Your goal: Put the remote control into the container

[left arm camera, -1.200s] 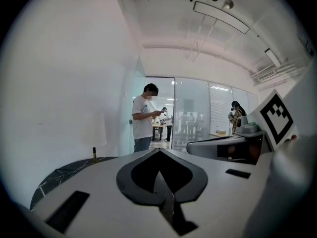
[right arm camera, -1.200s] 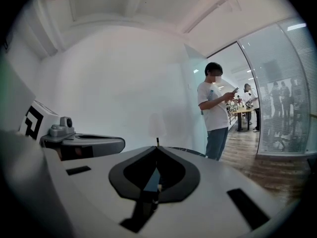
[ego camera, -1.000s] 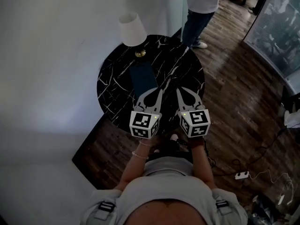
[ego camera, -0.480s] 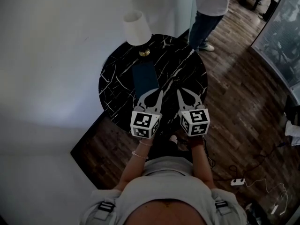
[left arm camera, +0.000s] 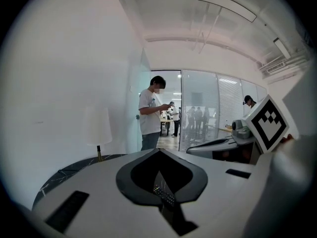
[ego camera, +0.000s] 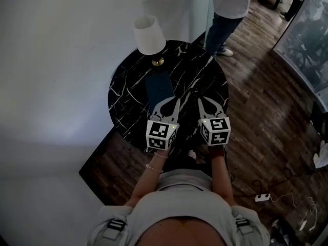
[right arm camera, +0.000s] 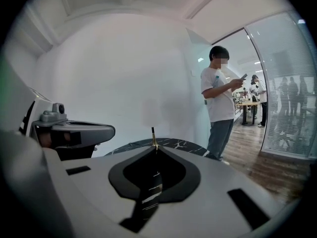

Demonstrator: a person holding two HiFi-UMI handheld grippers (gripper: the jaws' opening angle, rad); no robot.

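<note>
Worktop (ego camera: 133,86): round, glossy black marble with thin white veins. Sits against a plain pale wall.

Lamp (ego camera: 149,35) at the far edge: white tapered shade on a thin stem, small brass base.

Dark blue rectangular container (ego camera: 159,87): flat, matte, lying mid-worktop, just past the left gripper (ego camera: 173,102).

Remote control (left arm camera: 163,196): only the left gripper view shows it. A slim dark bar with rows of small pale buttons, seen through the diamond-shaped gap behind the jaw tips, low down by the worktop. In the head view it's dark on dark and can't be picked out.

Left jaws: clenched, tips meeting, and nothing is visibly pinched between the tips.

Right gripper (ego camera: 202,102): jaws clenched too, empty. Only veined marble shows through its gap. It hangs over the near right part of the worktop, beside the left one but apart from it.

Both grippers are smooth white plastic with black inner liners and a marker cube at the back.

Surroundings: dark wood plank floor (ego camera: 266,111). A person (ego camera: 228,9) in a white tee and jeans stands just past the worktop's far right edge. White power strip (ego camera: 264,197) with cable on the floor, near right. Nothing lies between the jaws and the container.
</note>
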